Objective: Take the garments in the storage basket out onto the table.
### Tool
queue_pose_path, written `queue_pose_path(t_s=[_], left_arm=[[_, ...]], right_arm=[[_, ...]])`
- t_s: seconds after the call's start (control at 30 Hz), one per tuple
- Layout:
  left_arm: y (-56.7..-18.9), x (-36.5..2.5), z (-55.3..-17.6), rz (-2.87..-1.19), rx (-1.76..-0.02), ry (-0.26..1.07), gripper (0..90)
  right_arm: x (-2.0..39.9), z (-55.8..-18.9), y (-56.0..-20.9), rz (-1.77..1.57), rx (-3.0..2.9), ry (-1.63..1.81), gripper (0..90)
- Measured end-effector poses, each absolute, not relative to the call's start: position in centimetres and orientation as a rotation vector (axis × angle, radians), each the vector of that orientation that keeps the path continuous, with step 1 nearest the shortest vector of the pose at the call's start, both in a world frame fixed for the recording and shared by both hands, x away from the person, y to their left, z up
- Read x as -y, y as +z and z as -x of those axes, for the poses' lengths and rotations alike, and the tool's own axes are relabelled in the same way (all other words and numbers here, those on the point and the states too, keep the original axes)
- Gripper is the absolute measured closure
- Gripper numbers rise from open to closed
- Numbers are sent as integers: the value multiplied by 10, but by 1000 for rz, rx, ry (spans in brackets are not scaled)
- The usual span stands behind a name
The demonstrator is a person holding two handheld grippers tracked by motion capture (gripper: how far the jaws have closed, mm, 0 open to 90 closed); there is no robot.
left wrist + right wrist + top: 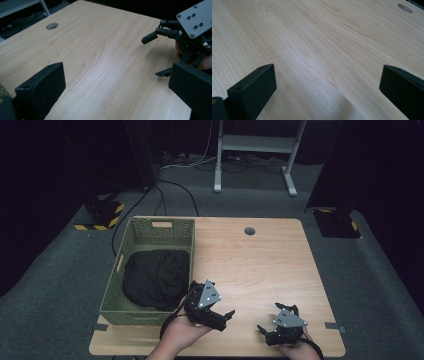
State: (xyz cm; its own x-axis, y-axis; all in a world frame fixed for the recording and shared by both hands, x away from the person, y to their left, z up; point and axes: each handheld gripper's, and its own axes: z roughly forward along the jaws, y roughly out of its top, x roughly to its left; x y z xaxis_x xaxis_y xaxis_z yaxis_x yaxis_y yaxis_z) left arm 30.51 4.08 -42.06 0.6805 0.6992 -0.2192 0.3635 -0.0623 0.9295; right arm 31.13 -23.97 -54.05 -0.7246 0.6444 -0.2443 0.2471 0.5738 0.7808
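I hold both sets of fingers wide open and empty over the bench [260, 265]. The black cloth [156, 277] lies in the basket [134, 236], left of the left gripper [212, 312]. Next, I judge, that gripper must reach in; the right gripper [277, 327] waits.

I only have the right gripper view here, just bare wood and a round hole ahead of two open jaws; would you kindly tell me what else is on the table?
Observer: A green woven basket sits on the table's left side, from the high view.
Operator: Thank you. Is anything in it?
Observer: Yes, a black cloth lies bunched inside it.
Operator: And where is the left gripper?
Observer: The left gripper is near the basket's front right corner, jaws open, holding nothing.
Operator: How does mine sit?
Observer: The right gripper is at the front edge, right of the left one and apart from it.
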Motion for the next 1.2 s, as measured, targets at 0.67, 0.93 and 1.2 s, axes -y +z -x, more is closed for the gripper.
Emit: queue_pose_path(t_s=[0.67, 0.93, 1.2], left_arm=[[-410, -64, -315, -1628, -910, 387, 12], [-406, -76, -321, -1598, -934, 413, 12], [-402, -90, -326, -1575, -961, 451, 13]], right_arm=[[240, -311, -540, -709, -2295, 1029, 7], [240, -311, -540, -707, -2295, 1030, 7], [240, -311, -540, -706, -2296, 1031, 7]])
